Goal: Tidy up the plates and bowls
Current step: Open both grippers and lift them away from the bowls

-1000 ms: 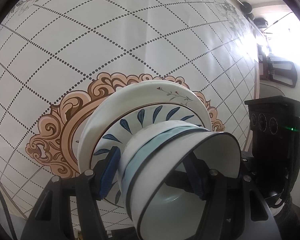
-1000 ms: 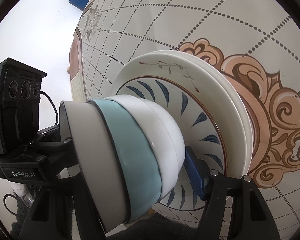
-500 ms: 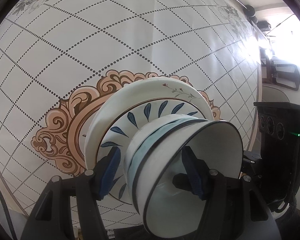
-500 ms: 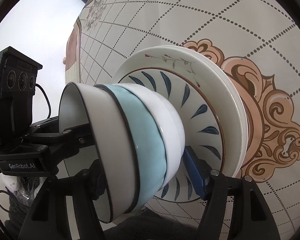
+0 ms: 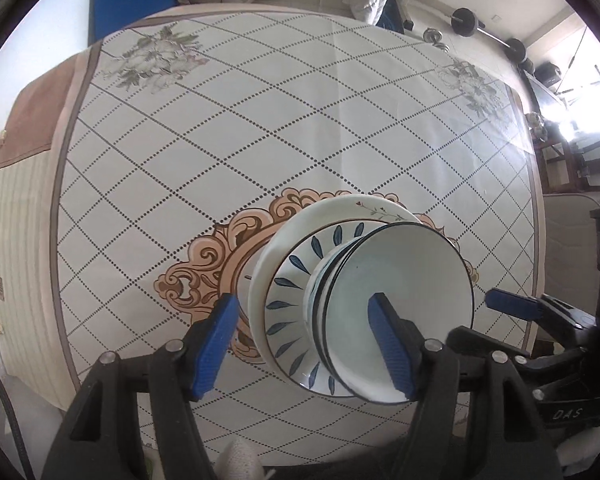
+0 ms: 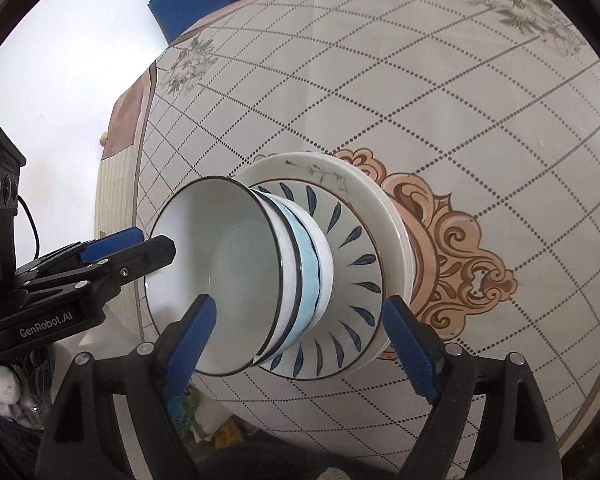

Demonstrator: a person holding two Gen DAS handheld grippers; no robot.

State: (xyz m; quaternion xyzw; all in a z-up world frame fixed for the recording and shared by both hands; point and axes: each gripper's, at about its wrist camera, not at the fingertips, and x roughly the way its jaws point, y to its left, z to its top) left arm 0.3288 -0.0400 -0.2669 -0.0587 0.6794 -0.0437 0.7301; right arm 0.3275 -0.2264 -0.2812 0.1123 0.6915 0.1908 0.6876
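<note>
One stack stands on the tablecloth's ornate medallion (image 5: 204, 276). At its base is a white plate with a sprig pattern (image 5: 340, 210) (image 6: 320, 168), under a blue-leaf plate (image 5: 296, 276) (image 6: 356, 244). On them nest three bowls: a white one, a light blue one (image 6: 305, 268) and a dark-rimmed white one (image 5: 396, 308) (image 6: 224, 276) on top. My left gripper (image 5: 304, 344) hangs above the stack, jaws opening, pads clear of the bowls. My right gripper (image 6: 300, 348) also hangs above it, jaws opening wide and touching nothing. Each gripper shows in the other's view (image 5: 512, 308) (image 6: 112, 248).
The table (image 5: 260, 120) wears a white cloth with dotted diamonds and flower prints. Its left edge drops to a striped and brown overhang (image 5: 24, 208). Beyond the far edge are a blue mat (image 5: 132, 0), a sofa and barbell weights (image 5: 466, 22).
Both grippers let go of the bowl stack, opened and rose. The stack looks smaller and much more of the table shows.
</note>
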